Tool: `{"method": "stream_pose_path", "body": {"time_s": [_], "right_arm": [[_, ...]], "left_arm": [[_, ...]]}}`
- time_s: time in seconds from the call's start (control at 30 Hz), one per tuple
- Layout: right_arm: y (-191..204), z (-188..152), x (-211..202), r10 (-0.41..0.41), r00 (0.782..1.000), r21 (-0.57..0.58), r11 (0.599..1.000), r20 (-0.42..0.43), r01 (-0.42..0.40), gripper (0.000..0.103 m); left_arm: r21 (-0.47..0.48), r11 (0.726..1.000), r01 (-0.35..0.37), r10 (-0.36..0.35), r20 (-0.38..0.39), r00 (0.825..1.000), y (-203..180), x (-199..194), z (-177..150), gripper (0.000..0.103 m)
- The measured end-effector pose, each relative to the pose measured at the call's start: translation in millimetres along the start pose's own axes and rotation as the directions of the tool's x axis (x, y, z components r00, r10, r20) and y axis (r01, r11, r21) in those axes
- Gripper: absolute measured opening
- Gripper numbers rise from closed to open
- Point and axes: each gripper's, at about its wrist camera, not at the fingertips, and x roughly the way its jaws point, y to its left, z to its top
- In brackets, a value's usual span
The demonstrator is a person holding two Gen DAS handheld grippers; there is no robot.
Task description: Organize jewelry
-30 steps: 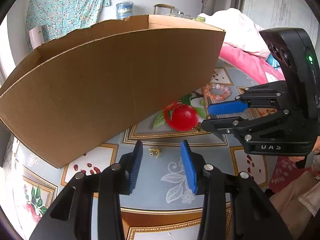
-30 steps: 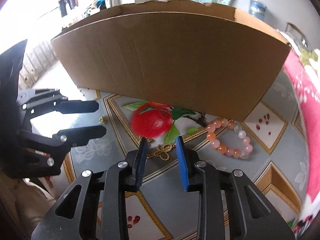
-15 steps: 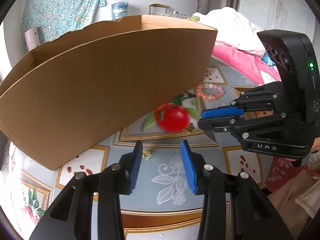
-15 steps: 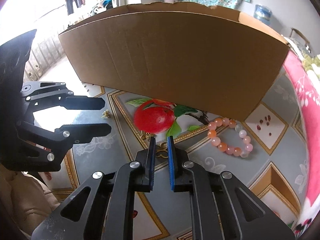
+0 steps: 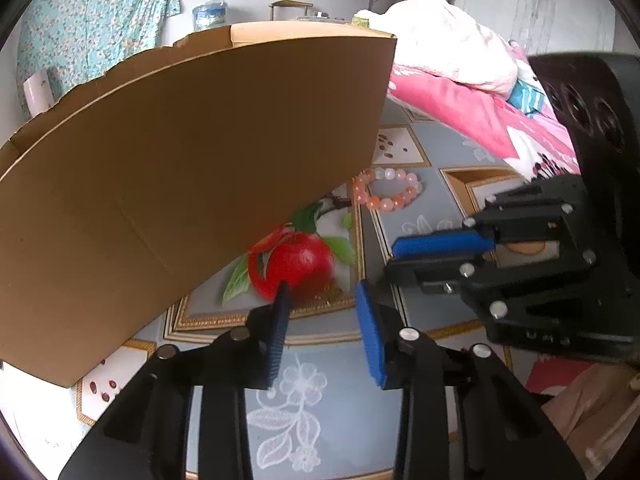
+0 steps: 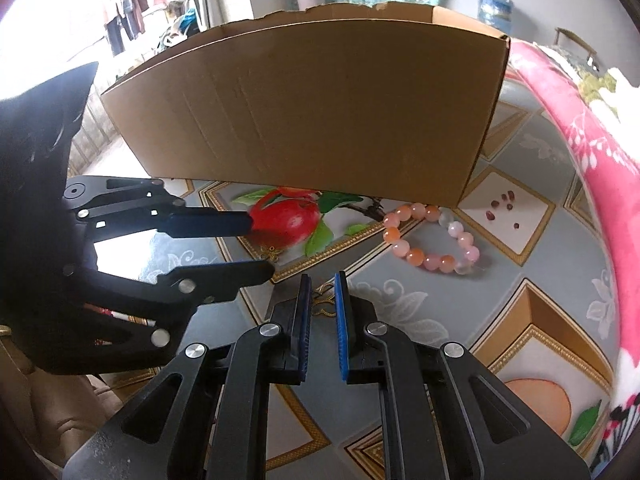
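A large open cardboard box (image 5: 192, 168) (image 6: 312, 112) stands on the patterned tablecloth. A pink and orange bead bracelet (image 5: 386, 193) (image 6: 434, 240) lies near the box's right corner. A small gold piece (image 6: 324, 302) hangs between the pads of my right gripper (image 6: 322, 292), whose jaws stand narrowly apart around it. Another small gold piece (image 6: 271, 253) lies on the cloth between the fingers of my left gripper (image 6: 260, 244), which is open. In the left wrist view my left gripper (image 5: 322, 300) is open over the printed red apple (image 5: 300, 266), and the right gripper (image 5: 394, 258) shows at the right.
A pink blanket (image 5: 472, 108) (image 6: 580, 128) lies along the right edge of the cloth, with white bedding (image 5: 448, 52) behind it. A person's arm in beige (image 5: 592, 412) is at the lower right. A floral curtain (image 5: 80, 24) hangs on the back wall.
My right gripper closed onto a small gold piece and lifted it off the cloth. My left gripper moved right, from the area by the box toward the printed apple.
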Motion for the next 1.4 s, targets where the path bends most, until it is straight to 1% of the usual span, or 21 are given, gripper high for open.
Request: {"method": "stream_pose_path", "body": {"time_s": [0.07,0.2,0.33,0.43,0.6,0.73,1.17,1.33,1.4], "right_arm": [[-12.7,4.3,-0.1,0.007,1.0,0.006,1.0,0.003,-0.008,0.009],[-23.0,0.9,-1.5,0.022,1.0,0.014,1.0,0.011,-0.022,0.009],[-32.3,-2.0,-4.6,0.033,0.999,0.02,0.999,0.016,-0.033,0.009],[-36.7,-2.8,-6.2,0.037,0.999,0.022,0.999,0.018,-0.037,0.009],[-42.4,-3.7,-8.0,0.04,0.999,0.025,0.999,0.021,-0.04,0.009],[-44.9,-4.6,-8.6,0.043,0.999,0.028,0.999,0.022,-0.044,0.009],[-45.5,-1.1,-15.5,0.039,0.999,0.031,0.999,0.027,-0.04,0.007],[-39.4,5.1,-31.0,0.041,0.998,0.023,0.999,0.041,-0.042,0.007],[-36.6,6.2,-36.5,0.04,0.998,0.019,0.999,0.046,-0.041,0.007]], "left_arm": [[-0.008,1.0,-0.005,0.004,-0.003,1.0,0.4,1.7,3.0,0.027],[-0.003,1.0,-0.025,0.025,-0.011,1.0,-2.7,4.1,5.8,0.027],[0.038,0.996,-0.078,0.079,-0.021,0.997,-11.6,5.6,6.0,0.026],[0.047,0.994,-0.096,0.098,-0.03,0.995,-16.0,6.6,7.1,0.022],[0.08,0.991,-0.109,0.112,-0.033,0.993,-24.0,7.0,7.2,0.01],[0.086,0.991,-0.105,0.108,-0.033,0.994,-24.9,6.7,6.3,0.007],[0.066,0.994,-0.088,0.09,-0.02,0.996,-18.5,1.8,2.3,0.006],[0.043,0.996,-0.083,0.084,-0.015,0.996,-13.0,-2.1,0.2,0.006],[0.031,0.996,-0.084,0.084,-0.008,0.996,-9.7,-5.2,0.0,0.0]]}}
